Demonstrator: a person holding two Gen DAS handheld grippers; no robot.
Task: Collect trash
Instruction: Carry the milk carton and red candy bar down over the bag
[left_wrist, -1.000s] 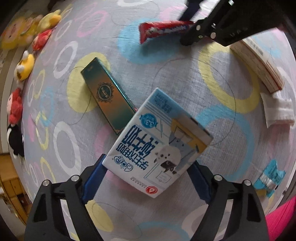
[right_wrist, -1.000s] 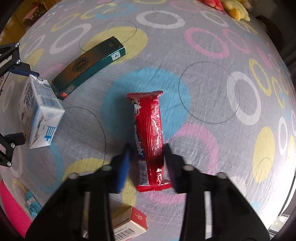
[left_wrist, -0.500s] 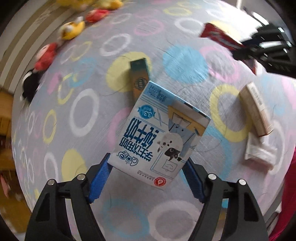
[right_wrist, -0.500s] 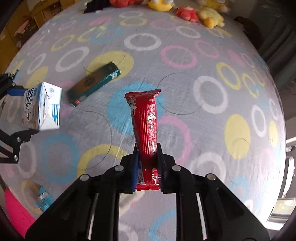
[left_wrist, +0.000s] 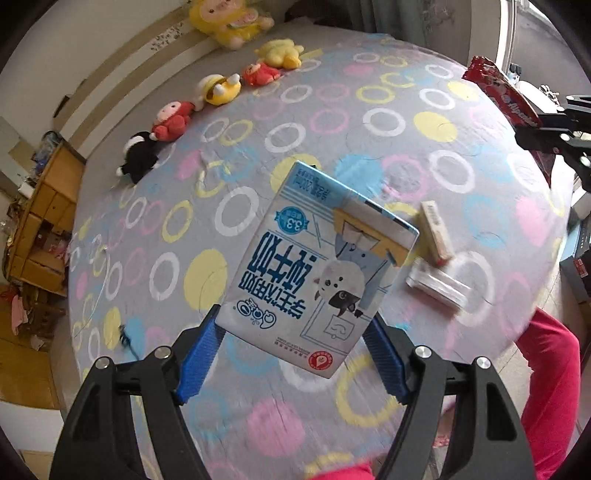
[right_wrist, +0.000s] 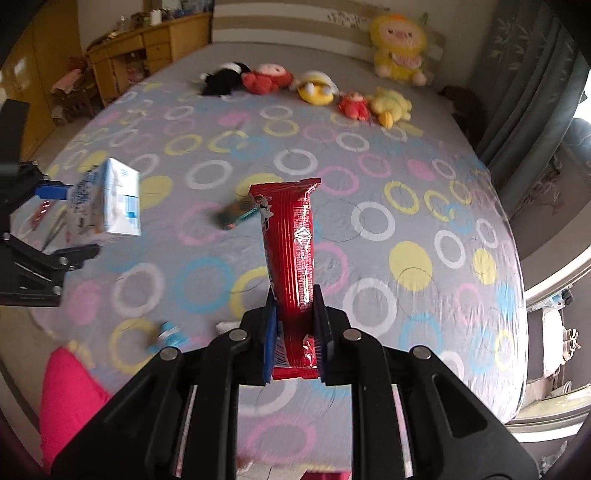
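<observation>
Left gripper (left_wrist: 295, 350) is spread wide, blue pads clamped on both sides of the milk carton (left_wrist: 317, 273), which hangs in the air above the bed (left_wrist: 369, 155). In the left wrist view the carton fills the centre of the frame, its print upside down, its long axis running from the lower centre up and slightly right, far end tipped toward the upper middle.

Over to the right gripper (right_wrist: 293, 332): pads pressed nearly together, pinching the bottom end of the red snack wrapper (right_wrist: 291, 243). The wrapper stands almost straight up the middle of the right wrist view, crimped top edge at centre frame, clear of the bedspread.

Plenty of open bed under both. A dark green box (right_wrist: 234, 216) lies blurred just left of the wrapper; a small box (left_wrist: 437, 232) and a white packet (left_wrist: 439, 286) sit right of the carton, near the bed's edge. A small blue wrapper (right_wrist: 168, 334) rests at lower left by the near edge. Plush toys (right_wrist: 317, 88) line the far side along the top of the frame. A pink sleeve (left_wrist: 546, 373) shows at lower right.
</observation>
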